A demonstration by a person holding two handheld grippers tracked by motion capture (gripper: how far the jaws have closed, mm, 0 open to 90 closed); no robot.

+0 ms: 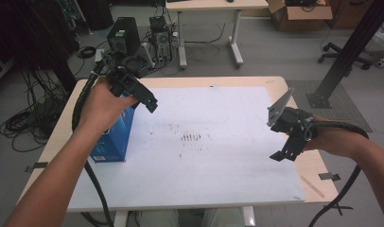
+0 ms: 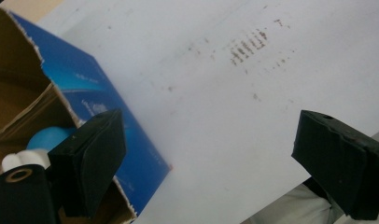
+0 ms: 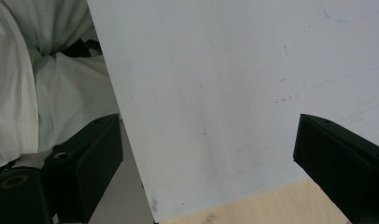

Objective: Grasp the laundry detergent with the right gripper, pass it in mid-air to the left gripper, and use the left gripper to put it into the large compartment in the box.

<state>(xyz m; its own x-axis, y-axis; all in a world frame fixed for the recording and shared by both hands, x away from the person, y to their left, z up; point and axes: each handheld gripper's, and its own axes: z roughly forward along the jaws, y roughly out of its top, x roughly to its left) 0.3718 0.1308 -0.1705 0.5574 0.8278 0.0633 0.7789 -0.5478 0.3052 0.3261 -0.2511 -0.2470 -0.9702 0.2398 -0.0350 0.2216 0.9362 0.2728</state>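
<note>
Since the open-topped blue box (image 2: 99, 107) stands just beside its jaws, the left gripper (image 2: 206, 154) holds them wide, empty, seemingly ready to reach inside; the right gripper (image 3: 206, 158) hangs wide, empty, above the counter (image 3: 234, 93).

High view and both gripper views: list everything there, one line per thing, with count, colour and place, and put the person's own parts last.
table: one, light wood, centre of the high view
white sheet: one, white with brown marks at its middle, covering most of the table
box: one, blue, top open, standing at the sheet's left edge
ball: one, light blue, inside the box
tape strips: two, dark, at the table's left and right edges
far table: one, light wood, beyond
computer towers: two, black, on the floor beyond
cardboard box: one, brown, far right
left tool: one, black, open, over the box
right tool: one, black, open, over the sheet's right edge
forearms: two, from the bottom
</note>
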